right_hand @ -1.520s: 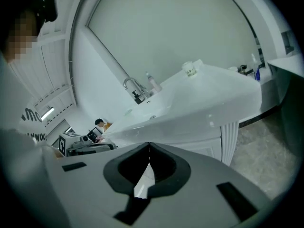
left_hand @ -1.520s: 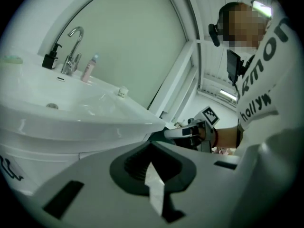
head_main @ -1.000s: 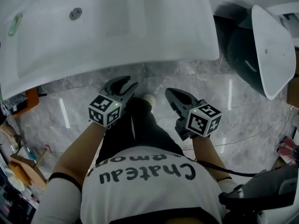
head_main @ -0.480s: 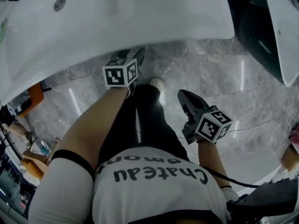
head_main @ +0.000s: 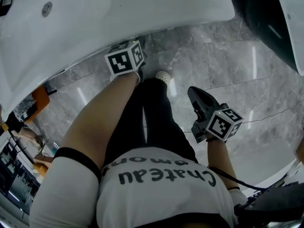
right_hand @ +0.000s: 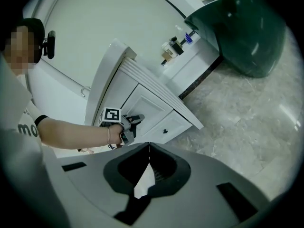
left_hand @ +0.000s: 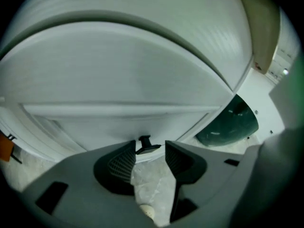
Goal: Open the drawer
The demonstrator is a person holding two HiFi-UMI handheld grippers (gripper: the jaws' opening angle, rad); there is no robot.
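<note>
The left claw (left_hand: 150,149) is spread wide, its jaws having just eased in slightly. The small black knob (left_hand: 144,143) sits at the gap between the tips, and the pads do not press it. The knob belongs to the white panelled drawer (left_hand: 104,127), shut flush in its cabinet (right_hand: 164,120) with the overhanging rim of the white tabletop (head_main: 142,13) close above. Below is open marble floor (head_main: 228,65) and the person's shoe (head_main: 163,76). The right claw (right_hand: 149,148), pressed together and empty, hangs over that floor, well apart from the cabinet. A dark green basin (right_hand: 242,32) stands off to the side.
</note>
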